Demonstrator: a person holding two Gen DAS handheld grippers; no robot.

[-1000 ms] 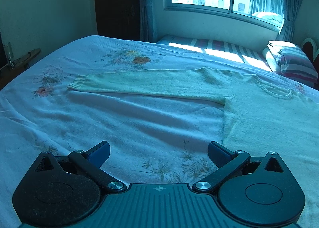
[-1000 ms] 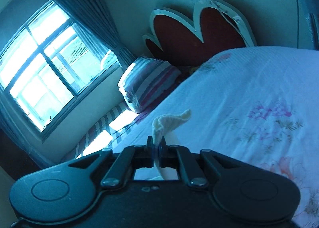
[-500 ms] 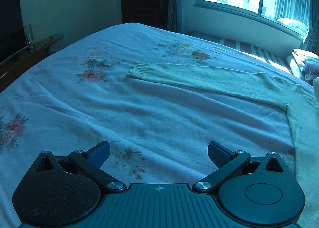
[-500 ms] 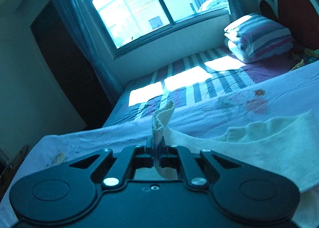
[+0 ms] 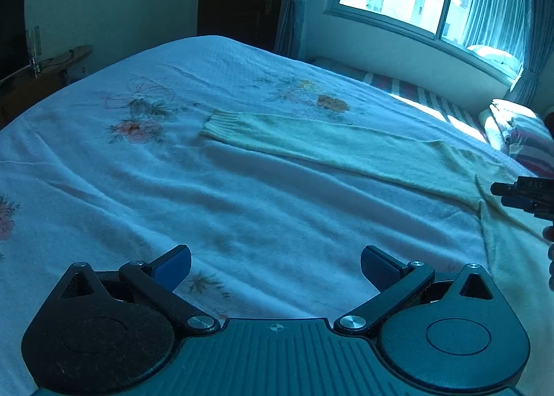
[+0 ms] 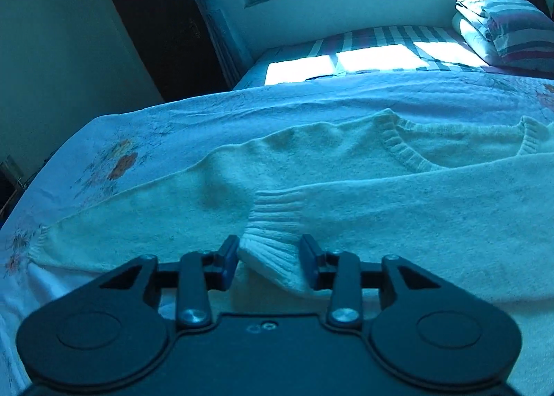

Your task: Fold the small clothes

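A cream knit sweater [image 6: 346, 167] lies flat on the bed. One sleeve is folded across its body, and the ribbed cuff [image 6: 273, 226] lies between the parted fingers of my right gripper [image 6: 270, 257], which is open. The other sleeve [image 5: 311, 140] stretches out to the left, its cuff [image 5: 221, 124] on the bedspread. My left gripper [image 5: 275, 266] is open and empty, hovering over bare bedspread in front of that sleeve. The right gripper shows at the right edge of the left wrist view [image 5: 523, 195].
The flowered white bedspread [image 5: 173, 195] covers the bed. A striped pillow [image 6: 512, 29] and folded bedding lie at the head end by the window. A wooden side table [image 5: 45, 67] stands at the far left, and a dark doorway is behind.
My right gripper swung down over the sweater body with the sleeve cuff, laid it there and opened. My left gripper shifted its view left along the outstretched sleeve, still open.
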